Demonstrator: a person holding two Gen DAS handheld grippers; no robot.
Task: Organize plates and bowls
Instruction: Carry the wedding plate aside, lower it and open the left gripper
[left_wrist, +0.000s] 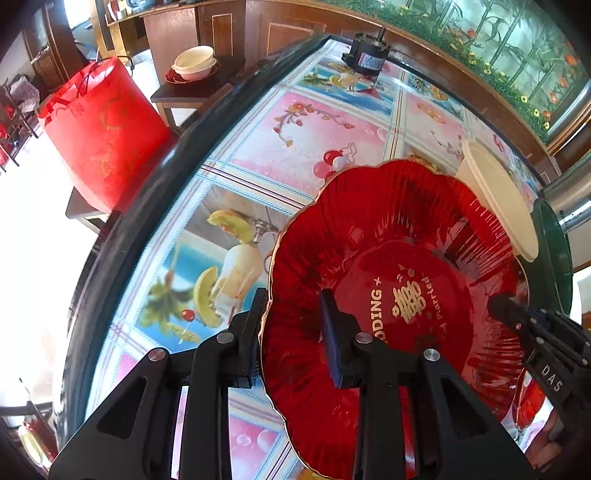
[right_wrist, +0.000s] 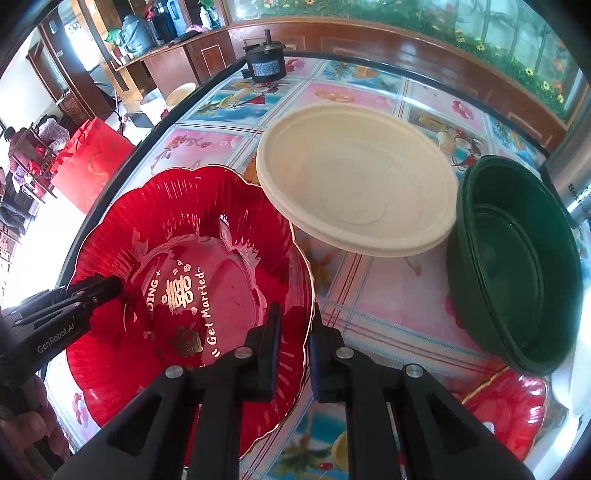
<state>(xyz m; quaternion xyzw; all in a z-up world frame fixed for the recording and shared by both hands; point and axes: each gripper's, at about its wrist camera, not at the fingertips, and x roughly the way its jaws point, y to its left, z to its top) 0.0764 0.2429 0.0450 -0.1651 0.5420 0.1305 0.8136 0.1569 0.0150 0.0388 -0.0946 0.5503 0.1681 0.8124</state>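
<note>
Side stool (left_wrist: 192, 92) escapes right view.

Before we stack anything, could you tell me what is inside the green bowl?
The green bowl shows a second green rim nested inside, with no food visible. Whether more bowls sit beneath is hidden.

Dark wood panelling (right_wrist: 424, 48) behind a table with a fruit-print cover (left_wrist: 258, 155); wooden side cabinet (right_wrist: 207, 51), low stool (left_wrist: 192, 92), perhaps a window, glaring white at left.
</note>
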